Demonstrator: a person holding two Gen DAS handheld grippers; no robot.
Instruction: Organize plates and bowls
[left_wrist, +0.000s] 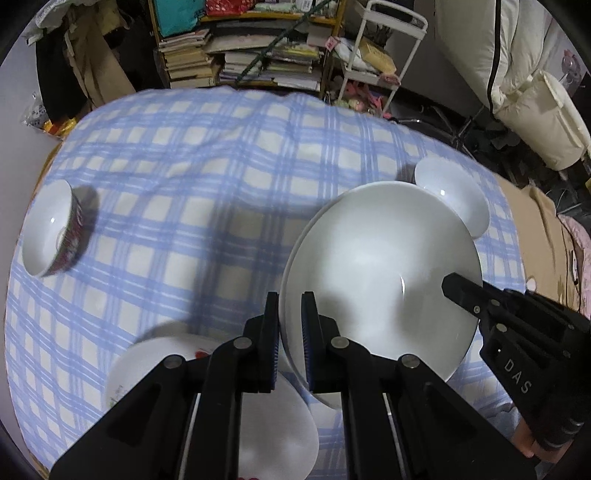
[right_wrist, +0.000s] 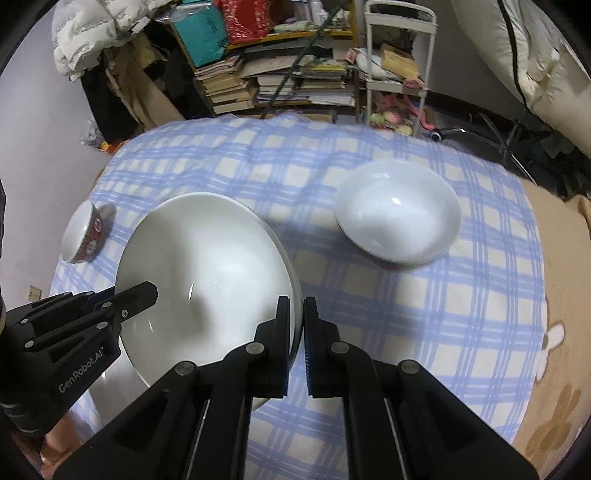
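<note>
A large white plate (left_wrist: 380, 273) hangs above the checked tablecloth (left_wrist: 177, 177), with a second rim showing just under its edge. My left gripper (left_wrist: 290, 325) is shut on its near left rim. My right gripper (right_wrist: 297, 321) is shut on the opposite rim of the same plate (right_wrist: 207, 266). Each gripper appears in the other's view: the right gripper (left_wrist: 461, 291) and the left gripper (right_wrist: 140, 295). On the cloth, a small red-patterned bowl (left_wrist: 51, 229) lies far left and white shallow bowls (right_wrist: 399, 218) sit stacked far right. A patterned white plate (left_wrist: 221, 391) lies below my left fingers.
Behind the table stand a shelf of stacked books (right_wrist: 266, 77) and a white trolley (right_wrist: 399, 74). A beige flowered blanket (right_wrist: 554, 369) covers the table's right side. White bedding (left_wrist: 524, 74) is piled at the back right.
</note>
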